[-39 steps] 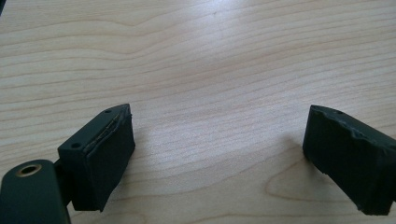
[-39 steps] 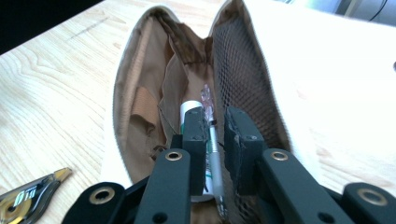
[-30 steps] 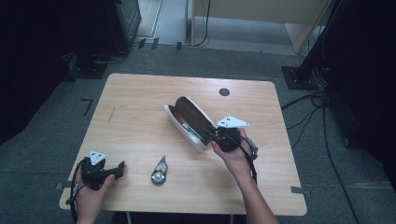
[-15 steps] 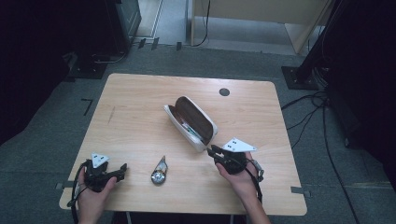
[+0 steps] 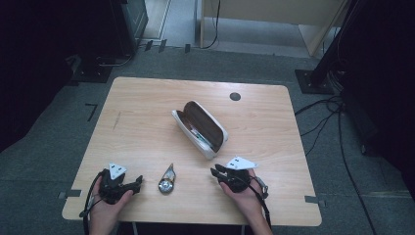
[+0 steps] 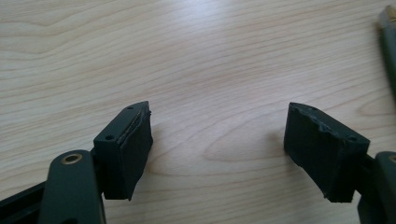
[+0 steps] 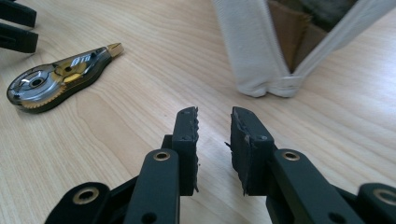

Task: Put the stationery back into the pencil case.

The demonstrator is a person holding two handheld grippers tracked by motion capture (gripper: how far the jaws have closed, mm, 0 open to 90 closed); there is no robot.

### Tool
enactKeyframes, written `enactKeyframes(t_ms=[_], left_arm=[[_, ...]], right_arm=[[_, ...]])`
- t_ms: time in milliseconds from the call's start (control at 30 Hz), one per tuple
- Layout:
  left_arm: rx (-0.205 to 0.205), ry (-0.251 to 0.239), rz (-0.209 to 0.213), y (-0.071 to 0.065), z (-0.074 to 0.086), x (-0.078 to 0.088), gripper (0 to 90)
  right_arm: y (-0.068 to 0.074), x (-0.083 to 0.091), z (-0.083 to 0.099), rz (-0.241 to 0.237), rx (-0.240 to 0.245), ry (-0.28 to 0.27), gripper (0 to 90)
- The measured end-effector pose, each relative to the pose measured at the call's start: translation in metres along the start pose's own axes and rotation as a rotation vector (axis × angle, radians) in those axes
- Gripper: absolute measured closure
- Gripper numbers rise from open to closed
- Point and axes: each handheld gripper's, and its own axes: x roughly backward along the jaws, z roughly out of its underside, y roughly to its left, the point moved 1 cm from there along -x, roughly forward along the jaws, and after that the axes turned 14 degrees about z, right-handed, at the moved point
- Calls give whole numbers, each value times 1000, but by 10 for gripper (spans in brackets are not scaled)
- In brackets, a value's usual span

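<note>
Both hands resting low at the bench [image 5: 147, 103] front edge, left claw [image 5: 138, 181] closing yet gaping wide, empty, right claw [image 5: 214, 171] narrowly parted, opening, empty, correction tape [image 5: 167, 179] lying between them at lower centre, open case [image 5: 199, 128] lying above, mid-frame.

So the correction tape roller [image 5: 167, 179] is lying flat on my bench [image 5: 147, 117] near the front edge, a see-through teardrop shell with a gold gear inside and a gold tip aimed toward the far side. Further back, well apart from it, sits the glasses case [image 5: 200, 128], white outside, brown lining, hinged wide open and set diagonally, with something pale inside I can't make out.
</note>
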Motion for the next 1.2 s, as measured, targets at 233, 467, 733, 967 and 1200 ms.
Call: enactKeyframes(t_ms=[233, 467, 733, 967, 1200], left_arm=[[-29, -31, 37, -9, -1, 5, 236], [-44, -36, 85, -16, -1, 3, 240], [-74, -53, 151, -29, -3, 3, 296], [-81, -53, 218, -41, -6, 0, 295], [-115, -36, 252, -62, -7, -9, 292]], right_arm=[[7, -7, 1, 12, 27, 39, 717], [12, -9, 1, 87, 61, 62, 701], [16, -9, 1, 107, 91, 60, 661], [16, -11, 0, 98, 83, 62, 603], [18, -11, 0, 103, 97, 63, 581]])
